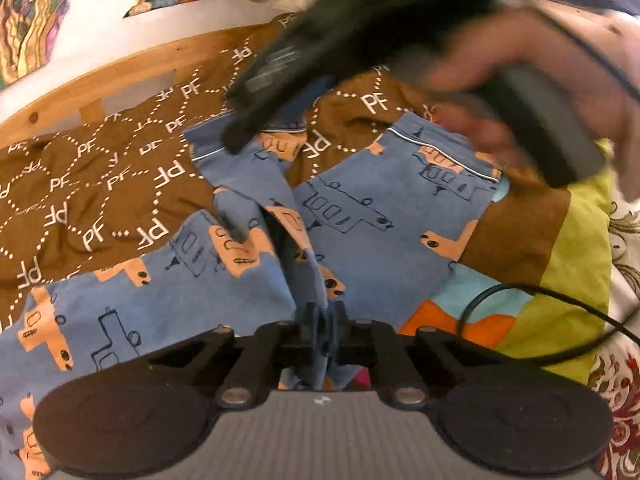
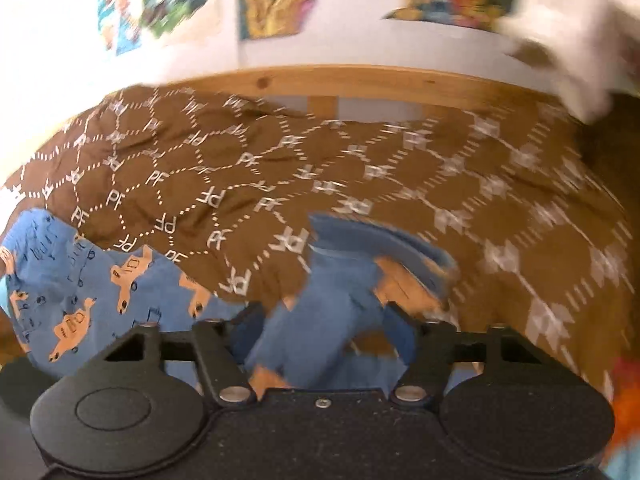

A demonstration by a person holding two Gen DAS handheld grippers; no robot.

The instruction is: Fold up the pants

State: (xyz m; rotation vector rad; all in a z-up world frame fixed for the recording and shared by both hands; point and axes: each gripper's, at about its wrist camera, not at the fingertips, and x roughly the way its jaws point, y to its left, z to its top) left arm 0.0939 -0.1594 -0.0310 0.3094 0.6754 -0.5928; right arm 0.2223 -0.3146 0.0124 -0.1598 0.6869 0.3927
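Lying across a brown bedspread (image 1: 80,184) on the bed, the blue printed pants (image 1: 360,216) sit creased. The left hand-held gripper (image 1: 322,320) is clamped on a raised fold of them. The right hand-held gripper (image 2: 324,344) stands partly apart around a cuffed leg; contact with its pads is unclear through blur.

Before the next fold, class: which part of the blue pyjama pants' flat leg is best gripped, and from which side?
The piped hem, approached from the far end: it lies flat and exposed on the brown blanket, a stitched edge.
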